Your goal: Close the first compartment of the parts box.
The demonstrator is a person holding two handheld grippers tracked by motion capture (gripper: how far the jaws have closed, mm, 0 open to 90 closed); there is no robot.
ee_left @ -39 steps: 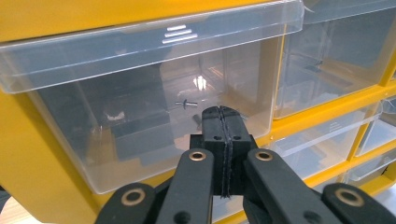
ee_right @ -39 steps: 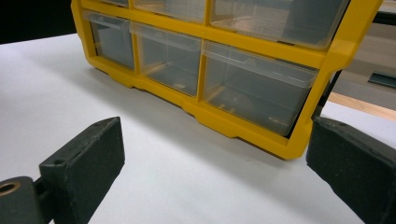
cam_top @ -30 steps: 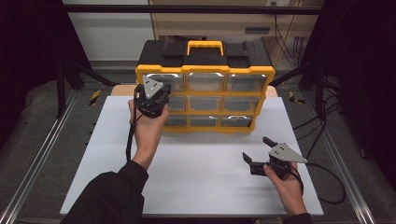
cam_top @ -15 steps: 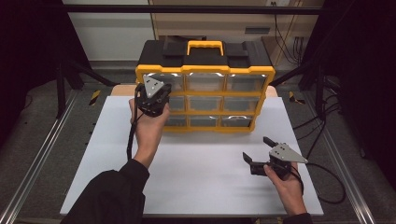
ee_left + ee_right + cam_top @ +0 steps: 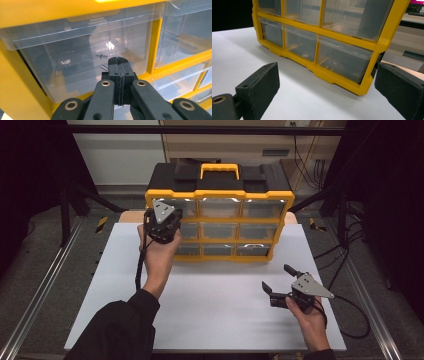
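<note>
Nearest me, at about four o'clock on the white table [image 5: 215, 315], I am resting the right gripper [image 5: 283, 281] with its jaws standing wide apart and nothing between them, pointed toward the cabinet's lower right corner. Farther out, at about eleven o'clock, I am holding the left gripper [image 5: 119, 65] against the yellow drawer cabinet [image 5: 220, 197], its jaws pressed together on nothing, the tips sitting just before the clear front of the left-column drawer [image 5: 82, 57]. Through that front, a few small metal parts [image 5: 101, 56] are showing on the drawer floor. Judged from here, the closed tips are offering no hold on the drawer's lip; pulling now would likely let them slide off the smooth plastic. Pushing harder could shove the whole cabinet toward twelve o'clock, since the right gripper is not bracing it.
</note>
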